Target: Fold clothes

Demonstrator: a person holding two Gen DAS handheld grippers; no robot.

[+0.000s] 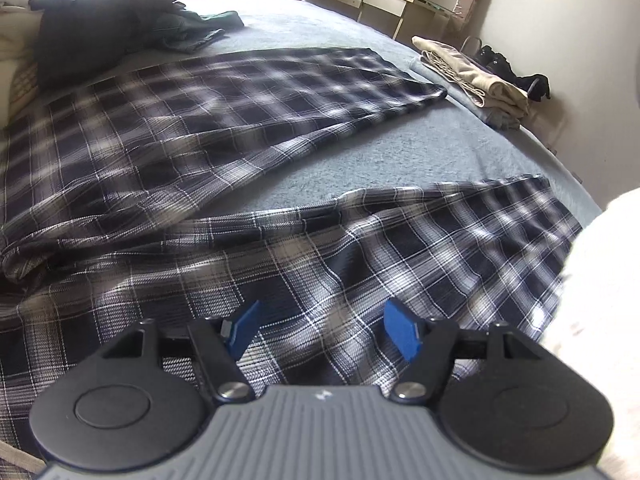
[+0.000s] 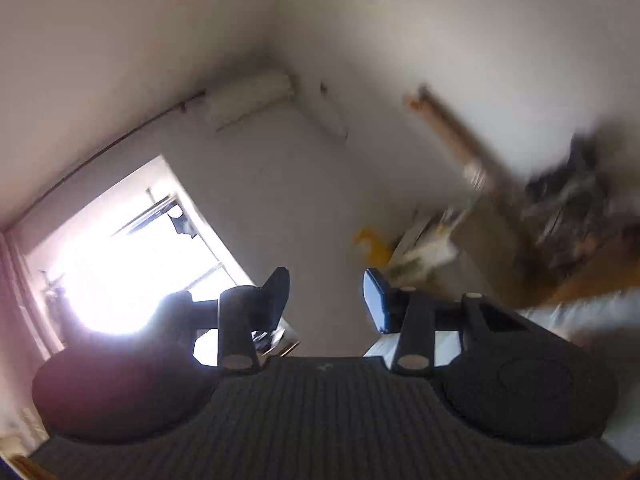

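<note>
The left gripper [image 1: 320,330] hangs low over plaid trousers [image 1: 240,152] on the bed [image 1: 420,152], its jaws spread wide with nothing between them. Plaid cloth lies right under and just ahead of the jaws: this is one trouser leg, running off to the right of them toward the bed's edge. The other leg lies further ahead, stretching away up and to the right, and the two legs part in a V with bare bed cover between them. The waist end seems to sit to the left of the jaws, where the cloth bunches a little; that part is dim and partly out of view.

As for progress, the trousers lie spread out flat, legs apart, not yet brought one onto the other, so this garment is unfolded as it now lies. Far ahead and to the right of the jaws, near the bed's edge, a beige stack [image 1: 476,76] rests on something pale blue, and it looks neatly folded. Far ahead and to the left a dark heap [image 1: 120,12] of clothes lies loose and crumpled. By my reading some pieces lie folded, the plaid pair is the one at hand, and the dark heap is left to do.

The right gripper [image 2: 326,298] points up at the wall and ceiling corner, well clear of any cloth, its jaws also spread and empty. Its view is blurred on the right side.
</note>
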